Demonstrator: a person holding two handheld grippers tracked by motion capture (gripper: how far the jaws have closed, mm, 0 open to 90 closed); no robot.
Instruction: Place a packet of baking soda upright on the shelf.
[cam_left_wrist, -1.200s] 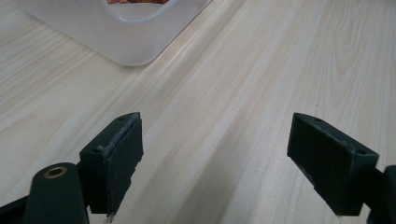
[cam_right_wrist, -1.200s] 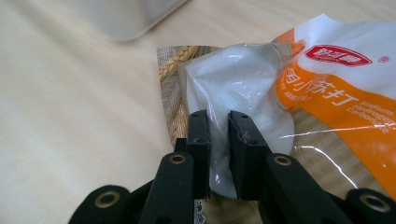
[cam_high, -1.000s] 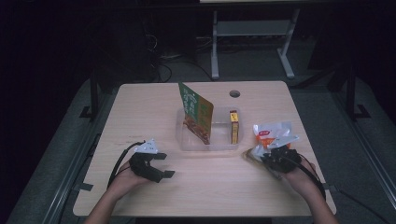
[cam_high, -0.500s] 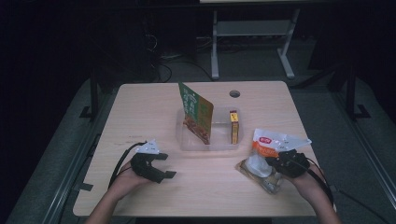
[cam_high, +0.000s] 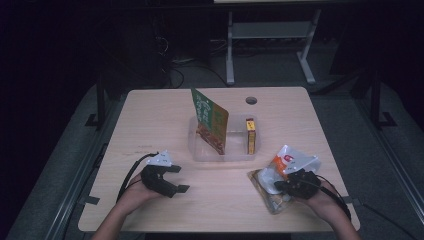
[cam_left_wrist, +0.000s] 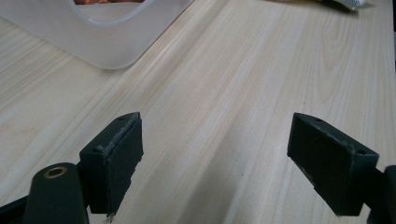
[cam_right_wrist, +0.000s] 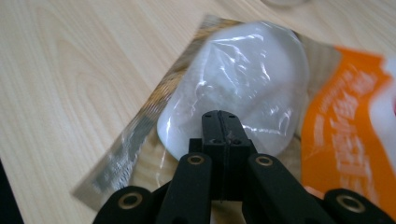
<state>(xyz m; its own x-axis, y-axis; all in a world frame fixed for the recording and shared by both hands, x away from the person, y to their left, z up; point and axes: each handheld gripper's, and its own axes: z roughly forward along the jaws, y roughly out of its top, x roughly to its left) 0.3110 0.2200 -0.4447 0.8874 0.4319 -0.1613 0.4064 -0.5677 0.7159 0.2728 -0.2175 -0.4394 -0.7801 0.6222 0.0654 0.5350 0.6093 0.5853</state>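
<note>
A pale wooden table with a round cable hole is standing in a dark room, on grey flooring, with a white metal frame behind it. The left gripper is resting on the near left part of the table, its jaws standing wide apart over bare wood with nothing between them. The right gripper is lying at the near right, its jaws having just been closing; in the right gripper view they are meeting face to face, and whether they are pinching any film of the clear snack bag cannot be told. That bag, holding something white and rounded, is lying flat on the table under the jaws, with an orange and white packet just beside it. Near the middle of the table a clear plastic tray is holding a green packet leaning upright and a small yellow box standing on edge, apart from each other.
</note>
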